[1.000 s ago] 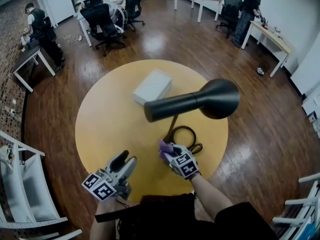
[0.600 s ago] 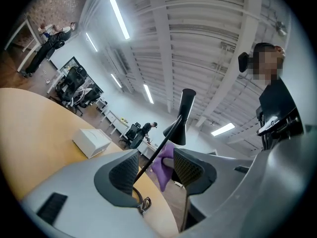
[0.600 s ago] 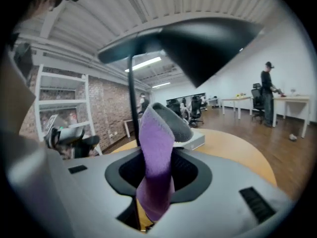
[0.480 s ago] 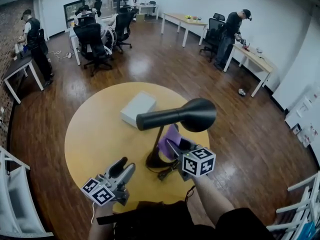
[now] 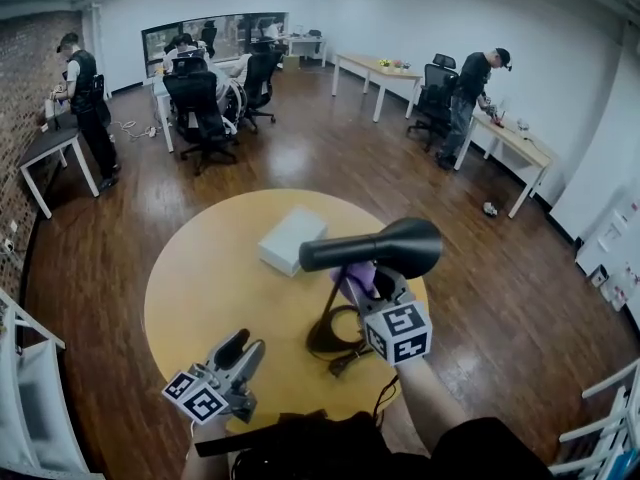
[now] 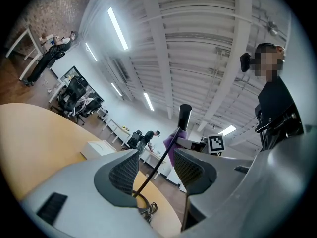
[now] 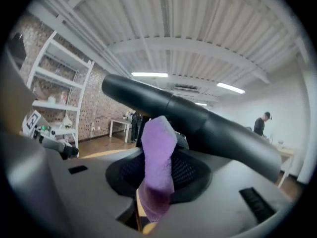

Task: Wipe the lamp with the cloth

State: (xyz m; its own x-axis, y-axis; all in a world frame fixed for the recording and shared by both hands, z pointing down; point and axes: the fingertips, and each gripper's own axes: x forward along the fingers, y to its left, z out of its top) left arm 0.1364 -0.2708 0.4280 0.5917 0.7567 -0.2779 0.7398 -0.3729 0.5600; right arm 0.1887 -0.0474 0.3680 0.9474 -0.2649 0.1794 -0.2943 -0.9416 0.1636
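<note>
A black desk lamp stands on the round yellow table [image 5: 200, 288], its base [image 5: 335, 336] at the near right and its long head [image 5: 400, 246] lying level. My right gripper [image 5: 372, 286] is raised just under the head, shut on a purple cloth [image 5: 355, 276]. Its jaws have just closed a little further on the cloth. In the right gripper view the cloth [image 7: 157, 157] stands up between the jaws right against the lamp head [image 7: 208, 128]. My left gripper [image 5: 243, 350] hovers open and empty over the table's near edge. From there the lamp stem [image 6: 161, 160] shows beyond the left gripper [image 6: 156, 168].
A white box [image 5: 292, 238] lies on the table behind the lamp. The lamp's cord [image 5: 345, 358] coils by the base. Office chairs [image 5: 200, 103], desks and several people stand far off around the room. White shelving [image 5: 30, 388] is at the near left.
My right gripper has risen with the cloth from beside the lamp base up to the underside of the lamp head. The left gripper has stayed near the table's front edge.
</note>
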